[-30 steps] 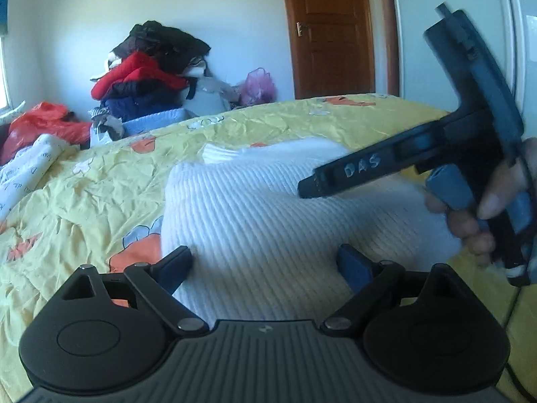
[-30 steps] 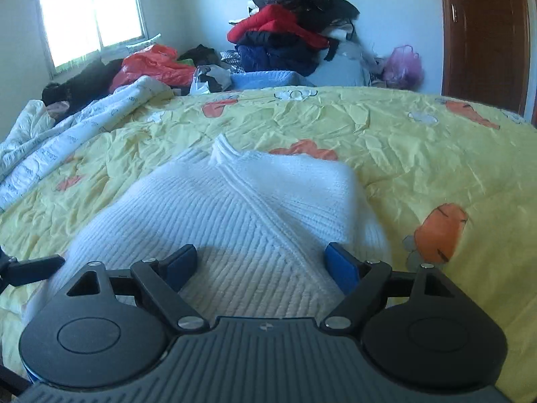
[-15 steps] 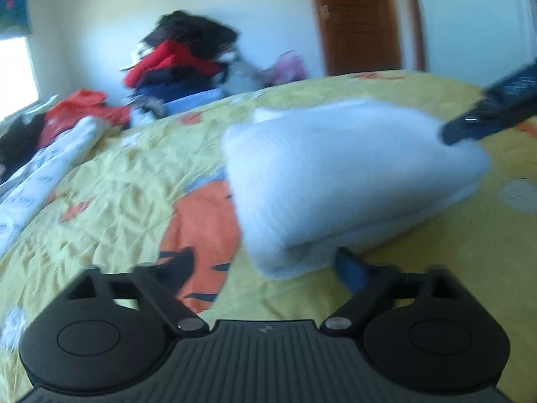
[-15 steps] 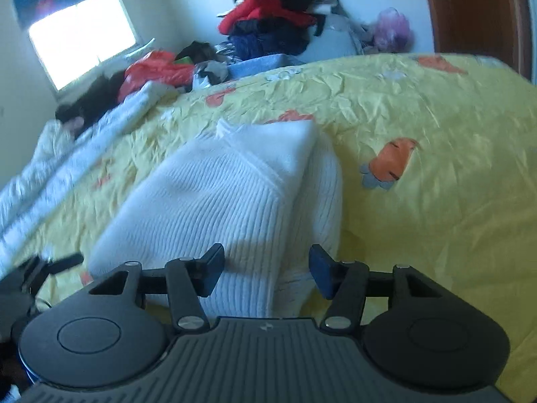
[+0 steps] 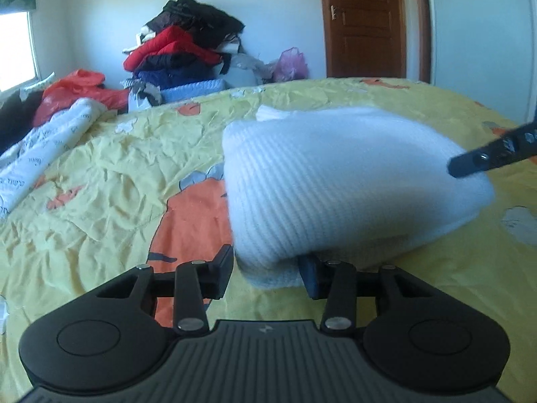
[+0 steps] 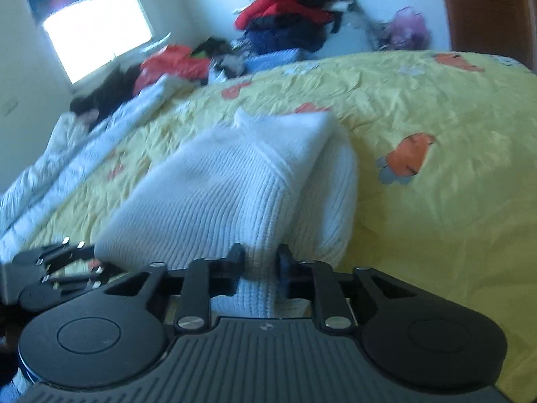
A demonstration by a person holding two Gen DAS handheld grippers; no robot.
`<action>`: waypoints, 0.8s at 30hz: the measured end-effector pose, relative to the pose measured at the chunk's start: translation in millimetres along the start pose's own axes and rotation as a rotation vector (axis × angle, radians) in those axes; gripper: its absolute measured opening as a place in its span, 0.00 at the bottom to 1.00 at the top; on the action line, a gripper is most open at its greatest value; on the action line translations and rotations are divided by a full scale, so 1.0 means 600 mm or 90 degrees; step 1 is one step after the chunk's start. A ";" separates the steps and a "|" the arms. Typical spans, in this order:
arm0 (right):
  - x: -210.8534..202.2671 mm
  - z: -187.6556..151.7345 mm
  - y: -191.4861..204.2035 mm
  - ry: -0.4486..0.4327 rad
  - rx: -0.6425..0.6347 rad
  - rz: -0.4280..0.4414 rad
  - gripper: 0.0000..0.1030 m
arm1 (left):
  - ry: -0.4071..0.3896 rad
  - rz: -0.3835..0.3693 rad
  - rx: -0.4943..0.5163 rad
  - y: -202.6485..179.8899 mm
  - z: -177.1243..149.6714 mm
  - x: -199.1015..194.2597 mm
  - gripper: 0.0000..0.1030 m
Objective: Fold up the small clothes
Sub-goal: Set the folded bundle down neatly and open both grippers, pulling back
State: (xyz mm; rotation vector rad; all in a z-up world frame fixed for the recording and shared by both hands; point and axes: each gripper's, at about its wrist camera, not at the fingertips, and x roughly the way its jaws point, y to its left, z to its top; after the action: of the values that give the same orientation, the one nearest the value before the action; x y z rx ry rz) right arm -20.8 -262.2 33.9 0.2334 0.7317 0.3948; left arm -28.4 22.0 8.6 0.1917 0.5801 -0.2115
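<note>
A white ribbed sweater (image 5: 335,181) lies folded on the yellow bedsheet (image 5: 100,174). My left gripper (image 5: 266,270) has the sweater's near left corner between its closing jaws; the left pad stands just at the cloth's edge, without a clear squeeze. In the right wrist view my right gripper (image 6: 260,262) is closing on the near fold of the sweater (image 6: 235,181), and its pads pinch the knit into a narrow ridge. One black finger of the right gripper (image 5: 486,159) reaches in over the sweater's right end. The left gripper (image 6: 50,268) shows at the sweater's left corner.
A pile of dark and red clothes (image 5: 181,50) rises against the far wall, with red and black garments (image 5: 74,90) beside it. A white quilt (image 6: 67,164) lies along the bed's left side. A brown door (image 5: 362,23) and a white wardrobe (image 5: 483,40) stand at the right.
Both grippers drew back to the sweater's near corners and their jaws narrowed. The right pads now pinch the fold. The right gripper moved from above the sweater to its right end.
</note>
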 end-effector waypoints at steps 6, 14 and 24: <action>-0.073 -0.026 0.039 -0.053 0.006 -0.006 0.40 | -0.026 -0.044 -0.016 -0.002 -0.023 -0.071 0.44; 0.011 -0.026 0.041 -0.031 -0.026 -0.015 0.32 | 0.029 -0.022 -0.014 -0.035 -0.022 -0.042 0.51; -0.070 -0.083 0.082 -0.013 -0.034 -0.050 0.70 | 0.028 -0.012 -0.078 0.003 -0.035 -0.076 0.77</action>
State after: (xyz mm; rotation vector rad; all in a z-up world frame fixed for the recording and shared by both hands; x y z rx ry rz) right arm -96.9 -232.4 39.9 0.1569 0.7068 0.3362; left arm -76.1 35.5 17.0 0.0720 0.6367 -0.1897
